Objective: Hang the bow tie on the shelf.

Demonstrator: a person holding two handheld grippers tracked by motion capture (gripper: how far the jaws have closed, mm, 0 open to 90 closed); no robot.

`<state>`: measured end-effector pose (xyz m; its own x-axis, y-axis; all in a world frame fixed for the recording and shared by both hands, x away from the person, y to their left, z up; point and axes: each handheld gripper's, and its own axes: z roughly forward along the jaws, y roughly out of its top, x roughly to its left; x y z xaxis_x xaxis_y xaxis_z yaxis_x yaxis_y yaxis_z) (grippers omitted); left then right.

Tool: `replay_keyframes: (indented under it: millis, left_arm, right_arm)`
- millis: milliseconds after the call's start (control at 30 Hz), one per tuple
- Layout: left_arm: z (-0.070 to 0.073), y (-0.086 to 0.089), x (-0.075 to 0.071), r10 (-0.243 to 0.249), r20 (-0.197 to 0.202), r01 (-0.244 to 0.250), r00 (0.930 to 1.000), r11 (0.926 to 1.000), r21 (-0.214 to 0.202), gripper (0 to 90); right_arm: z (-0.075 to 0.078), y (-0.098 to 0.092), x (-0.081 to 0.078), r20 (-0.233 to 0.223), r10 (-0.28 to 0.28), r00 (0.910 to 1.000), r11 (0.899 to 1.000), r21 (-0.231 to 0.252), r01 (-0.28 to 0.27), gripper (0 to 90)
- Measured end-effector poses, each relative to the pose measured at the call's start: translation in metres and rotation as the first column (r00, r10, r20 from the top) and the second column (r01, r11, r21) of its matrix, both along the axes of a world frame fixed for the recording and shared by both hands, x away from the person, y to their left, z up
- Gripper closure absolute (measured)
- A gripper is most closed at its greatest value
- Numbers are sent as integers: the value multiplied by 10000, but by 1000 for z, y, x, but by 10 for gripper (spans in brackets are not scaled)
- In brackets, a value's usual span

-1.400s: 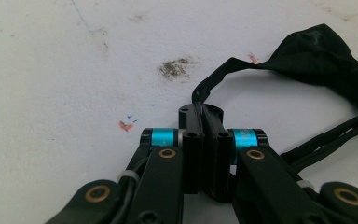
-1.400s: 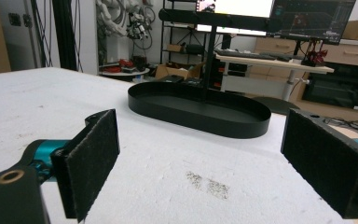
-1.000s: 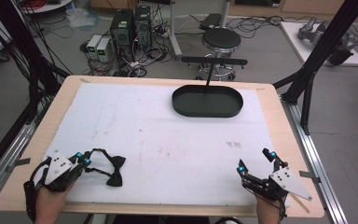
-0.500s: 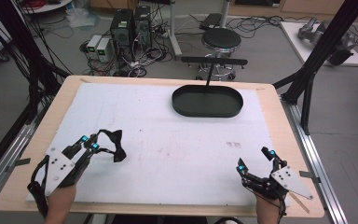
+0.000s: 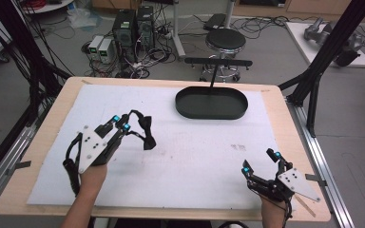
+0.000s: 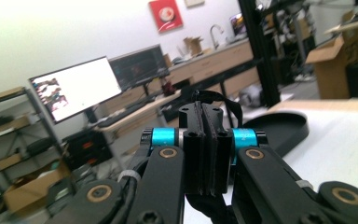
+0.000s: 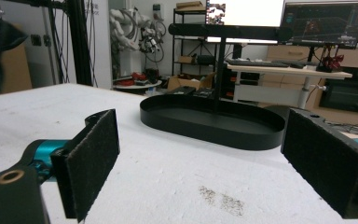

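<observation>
The black bow tie sits left of centre in the high view, lifted off the white sheet, w/ its strap looping up and one wing hanging toward the lower right. The left gripper has it pinched: in the left gripper view the two black jaws are pressed together on a thin dark bit of the fabric, strap arching just over the jaw tips. The hand behind it comes in from the bottom left of the frame. Upper centre-right on the sheet is a black oval tray, well apart from the tie; a dark T-shaped stand rises just behind it. The right gripper rests low at the lower right of the high view, near the table's front edge, jaws spread wide w/ nothing between them; in the right gripper view its pads frame the tray and a small dark smudge on the sheet. Wooden table border shows round the sheet.
</observation>
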<state>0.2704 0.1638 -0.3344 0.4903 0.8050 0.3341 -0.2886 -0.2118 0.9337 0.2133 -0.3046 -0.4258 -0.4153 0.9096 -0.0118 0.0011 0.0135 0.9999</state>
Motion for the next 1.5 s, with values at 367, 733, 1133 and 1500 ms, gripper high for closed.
replay_keyframes:
  millis: [367,733,1133,1500]
  left_arm:
    - [15,-42,41,-427,699,479,9966,9961,-742,869]
    - [19,-85,103,-923,924,990,9914,9925,-713,869]
    - [28,-112,152,-1221,764,1264,9896,9905,-545,869]
    - [12,-137,194,-1061,231,1067,9941,9939,-277,869]
  right_arm:
    - [-2,-12,-2,78,-167,9998,9979,622,162,106]
    - [0,-6,-1,599,464,9971,9974,519,-495,106]
    - [-1,-6,1,740,561,9957,9960,655,-610,106]
    - [-8,-9,4,697,522,9962,9952,791,-577,106]
